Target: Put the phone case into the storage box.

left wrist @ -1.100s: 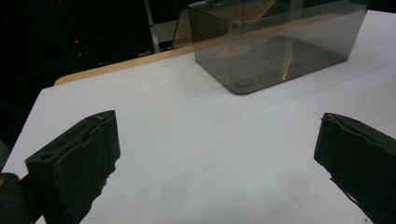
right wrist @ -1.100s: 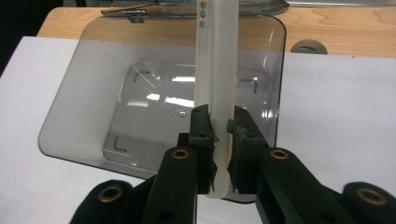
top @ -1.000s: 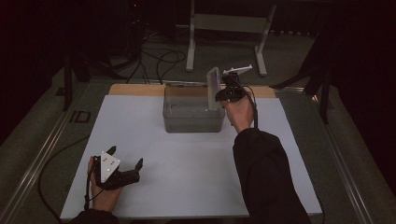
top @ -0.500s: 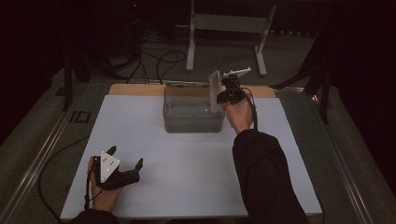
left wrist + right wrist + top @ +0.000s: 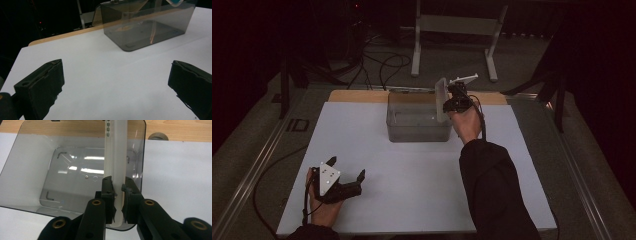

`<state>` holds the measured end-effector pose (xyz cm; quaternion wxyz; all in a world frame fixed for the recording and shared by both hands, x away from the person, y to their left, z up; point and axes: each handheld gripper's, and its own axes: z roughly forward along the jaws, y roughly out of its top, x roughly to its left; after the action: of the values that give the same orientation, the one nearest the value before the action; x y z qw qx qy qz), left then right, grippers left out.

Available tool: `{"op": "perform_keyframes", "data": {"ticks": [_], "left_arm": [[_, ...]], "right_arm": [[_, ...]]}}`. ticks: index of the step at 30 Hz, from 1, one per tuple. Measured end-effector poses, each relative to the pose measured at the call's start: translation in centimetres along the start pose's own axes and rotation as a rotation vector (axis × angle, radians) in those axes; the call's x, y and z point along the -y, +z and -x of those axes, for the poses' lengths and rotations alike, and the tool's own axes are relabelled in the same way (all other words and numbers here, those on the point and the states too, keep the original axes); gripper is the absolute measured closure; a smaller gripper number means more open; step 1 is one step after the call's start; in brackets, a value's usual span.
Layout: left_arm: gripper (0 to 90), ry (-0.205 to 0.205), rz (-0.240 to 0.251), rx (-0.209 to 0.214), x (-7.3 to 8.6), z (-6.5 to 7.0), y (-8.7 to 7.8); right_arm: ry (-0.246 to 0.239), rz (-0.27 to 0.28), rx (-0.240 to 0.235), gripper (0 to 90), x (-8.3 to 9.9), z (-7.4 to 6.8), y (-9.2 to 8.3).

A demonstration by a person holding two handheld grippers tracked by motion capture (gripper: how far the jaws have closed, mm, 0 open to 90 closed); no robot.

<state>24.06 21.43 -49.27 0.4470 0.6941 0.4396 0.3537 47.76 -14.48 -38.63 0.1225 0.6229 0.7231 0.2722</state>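
Note:
A smoky clear plastic box (image 5: 417, 120) stands open at the back middle of the white table; the left gripper view shows this box (image 5: 147, 25) at upper right. My right gripper (image 5: 451, 101) is shut on the box's pale translucent lid (image 5: 441, 99), holding it on edge over the box's right rim. In the right gripper view the lid (image 5: 115, 152) runs up between the jaws of the right gripper (image 5: 118, 195), with the box's empty inside (image 5: 75, 180) below. My left gripper (image 5: 343, 177) rests open at the table's front left, the left gripper (image 5: 115, 82) holding nothing.
The white sheet (image 5: 412, 190) covers a wooden tabletop whose strip (image 5: 357, 96) shows at the back. A white metal stand (image 5: 457, 30) and cables (image 5: 377, 62) lie on the floor behind. A small round grey object (image 5: 158, 136) sits on the wood by the box.
The right gripper has tipped the lid slightly more upright over the box's right edge. The left gripper has stayed in place.

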Motion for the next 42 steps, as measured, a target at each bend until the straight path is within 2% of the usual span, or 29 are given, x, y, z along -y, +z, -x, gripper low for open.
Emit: {"op": "perform_keyframes", "data": {"ticks": [14,28,42], "left_arm": [[1.2,0.000,-0.001,0.000,0.0,0.0,0.0],[1.2,-0.001,0.001,-0.002,0.0,0.0,0.0],[1.3,-0.001,0.002,-0.002,0.0,0.0,0.0]], "right_arm": [[-0.008,-0.018,0.004,81.6,0.0,0.0,0.7],[-0.010,-0.029,0.032,81.6,0.3,0.0,1.7],[-0.018,-0.068,0.055,81.6,0.7,-0.1,2.9]]}}
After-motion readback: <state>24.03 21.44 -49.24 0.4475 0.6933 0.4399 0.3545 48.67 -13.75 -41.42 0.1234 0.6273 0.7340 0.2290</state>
